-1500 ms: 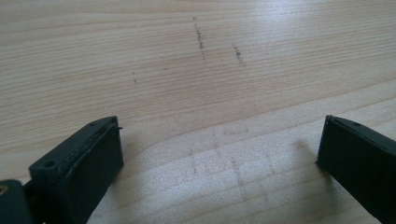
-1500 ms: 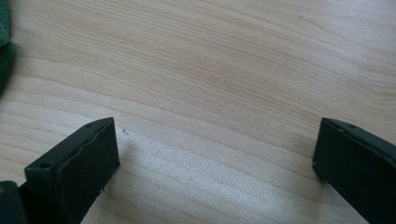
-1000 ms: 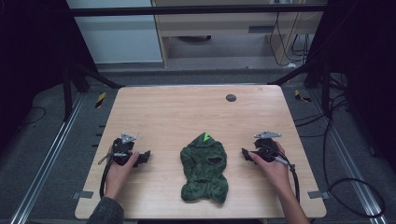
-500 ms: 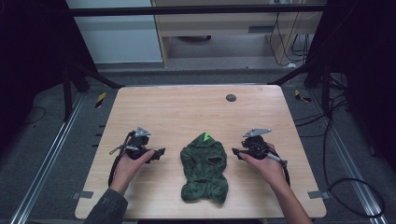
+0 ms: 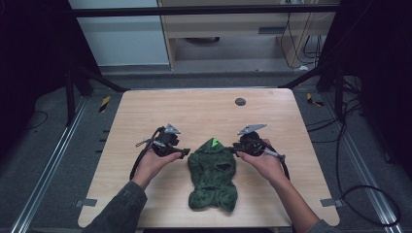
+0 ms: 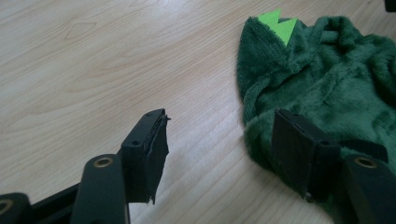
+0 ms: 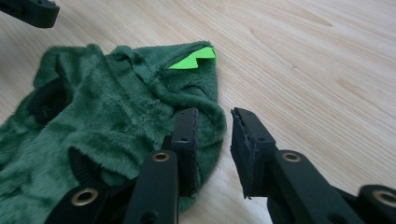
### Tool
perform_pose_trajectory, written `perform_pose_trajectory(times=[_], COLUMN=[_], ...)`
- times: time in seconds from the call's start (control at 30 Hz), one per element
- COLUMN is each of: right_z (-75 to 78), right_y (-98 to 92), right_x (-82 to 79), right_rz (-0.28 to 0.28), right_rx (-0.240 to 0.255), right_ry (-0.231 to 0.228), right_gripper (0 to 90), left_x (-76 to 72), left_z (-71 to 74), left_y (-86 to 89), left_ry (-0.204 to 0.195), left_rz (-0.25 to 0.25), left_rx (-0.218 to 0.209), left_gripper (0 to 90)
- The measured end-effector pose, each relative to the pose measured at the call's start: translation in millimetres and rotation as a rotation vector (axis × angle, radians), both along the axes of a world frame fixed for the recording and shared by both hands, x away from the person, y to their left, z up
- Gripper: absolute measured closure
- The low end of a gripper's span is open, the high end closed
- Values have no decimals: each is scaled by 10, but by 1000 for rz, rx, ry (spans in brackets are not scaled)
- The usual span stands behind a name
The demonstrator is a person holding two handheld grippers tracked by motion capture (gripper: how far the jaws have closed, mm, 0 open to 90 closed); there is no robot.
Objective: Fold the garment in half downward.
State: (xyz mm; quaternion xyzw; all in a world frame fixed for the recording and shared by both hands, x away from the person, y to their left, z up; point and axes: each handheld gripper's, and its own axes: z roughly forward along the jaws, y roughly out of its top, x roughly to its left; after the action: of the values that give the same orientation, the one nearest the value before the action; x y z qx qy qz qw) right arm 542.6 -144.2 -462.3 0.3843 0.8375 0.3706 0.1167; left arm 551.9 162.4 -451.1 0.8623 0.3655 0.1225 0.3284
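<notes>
Since a second ago both hands have come in from the sides of the table (image 5: 145, 111) to the top edge of the green fleece garment (image 5: 212, 174), which lies flat near the front edge. The left gripper (image 5: 184, 153) has been closing, yet its jaws stand half open, one over the fleece, nothing pinched. The right gripper (image 5: 234, 150) has narrowed to a small gap beside the hem, gripping nothing yet. A two-handed pickup looks imminent.
</notes>
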Motion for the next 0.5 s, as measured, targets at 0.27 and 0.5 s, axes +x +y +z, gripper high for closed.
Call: perform_pose_trajectory(times=[0.27,0.5], right_z=[-148,-229], right_y=[122,162], right_x=[115,116], right_rz=[-8,-7], right_rx=[-31,-42], right_ry=[31,61], right_gripper=[603,539], left_x=[76,107], left_z=[-130,-246], left_y=[-190,-214], left_ry=[12,40], left_rz=[-27,-21], left_rx=[43,49], left_gripper=[318,296])
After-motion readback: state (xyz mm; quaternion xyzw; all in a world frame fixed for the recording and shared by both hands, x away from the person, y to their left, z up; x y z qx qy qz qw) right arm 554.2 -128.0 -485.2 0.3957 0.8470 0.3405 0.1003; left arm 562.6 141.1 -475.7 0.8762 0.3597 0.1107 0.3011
